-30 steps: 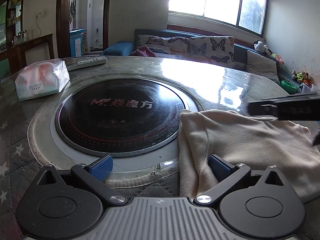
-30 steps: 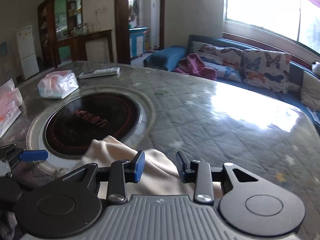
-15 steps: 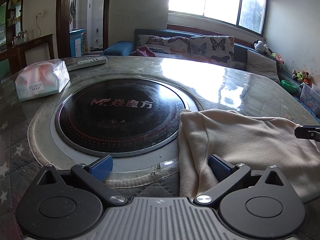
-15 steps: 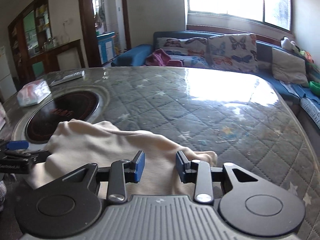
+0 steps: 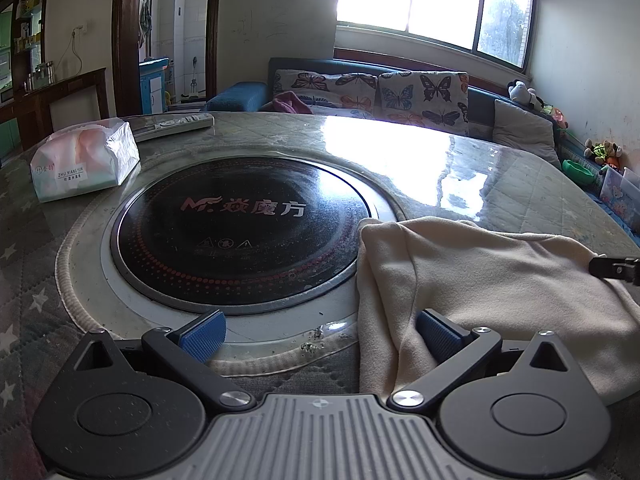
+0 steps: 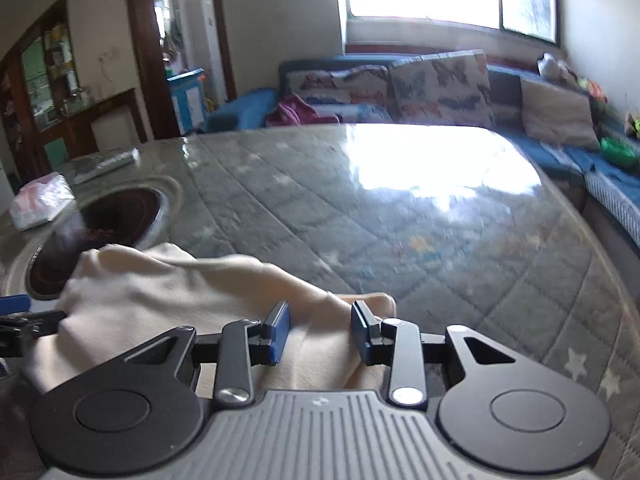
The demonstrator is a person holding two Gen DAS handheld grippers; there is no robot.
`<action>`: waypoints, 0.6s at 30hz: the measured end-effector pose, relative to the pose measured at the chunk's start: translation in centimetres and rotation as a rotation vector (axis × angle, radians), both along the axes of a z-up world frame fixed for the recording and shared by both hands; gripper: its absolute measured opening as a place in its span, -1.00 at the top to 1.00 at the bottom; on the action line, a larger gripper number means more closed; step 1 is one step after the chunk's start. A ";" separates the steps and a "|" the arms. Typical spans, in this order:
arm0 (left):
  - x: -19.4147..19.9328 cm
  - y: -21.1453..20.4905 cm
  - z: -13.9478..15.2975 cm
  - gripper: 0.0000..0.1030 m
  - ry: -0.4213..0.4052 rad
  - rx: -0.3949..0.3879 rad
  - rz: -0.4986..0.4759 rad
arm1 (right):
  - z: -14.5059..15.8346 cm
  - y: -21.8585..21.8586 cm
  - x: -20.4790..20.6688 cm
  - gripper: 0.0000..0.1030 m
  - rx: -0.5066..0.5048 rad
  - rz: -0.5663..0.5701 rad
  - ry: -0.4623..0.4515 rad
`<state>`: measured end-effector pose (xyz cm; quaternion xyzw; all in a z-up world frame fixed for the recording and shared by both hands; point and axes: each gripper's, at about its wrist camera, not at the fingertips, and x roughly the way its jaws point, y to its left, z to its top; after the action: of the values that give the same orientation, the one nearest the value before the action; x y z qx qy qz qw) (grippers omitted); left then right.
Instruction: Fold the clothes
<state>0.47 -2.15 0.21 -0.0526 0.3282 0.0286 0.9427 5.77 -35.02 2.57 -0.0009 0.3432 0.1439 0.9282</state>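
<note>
The left tool (image 5: 318,334) points downward, its jaws spread wide with nothing pressed between them. The right tool (image 6: 320,330), somewhat blurred, apparently stands partly open, its pads gripping nothing.

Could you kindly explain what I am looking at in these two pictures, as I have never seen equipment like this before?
There is no robot here: a person holds a hand-held gripper in each hand, and each one carries a wide-angle camera looking forward along its two fingers. So the black and grey shape at the bottom of each picture is the tool itself.

One picture comes from the left gripper, whose jaws stand wide open. The other comes from the right gripper, whose jaws stand narrower, with a gap between them.

On the table lies a cream garment, waiting to be folded. It partly overlaps a round black cooktop set into the table. Further back are a tissue pack and a remote control.

Neither gripper is holding anything; both are poised over the garment's edges.
</note>
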 end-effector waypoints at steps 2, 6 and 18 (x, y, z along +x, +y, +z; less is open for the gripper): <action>0.0 0.0 0.0 -1.00 0.000 0.000 0.000 | 0.0 0.0 0.0 0.35 0.004 0.001 -0.001; 0.0 0.0 0.0 -1.00 0.000 0.000 0.000 | 1.1 0.8 -1.3 0.35 -0.017 0.025 -0.048; -0.6 0.1 0.5 -1.00 -0.007 -0.011 -0.007 | 1.9 3.5 -5.9 0.33 -0.080 0.126 -0.097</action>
<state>-0.15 -2.06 0.70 -0.0567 0.3251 0.0232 0.9437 -0.11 -31.55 4.51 -0.0665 0.3028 0.1878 0.9320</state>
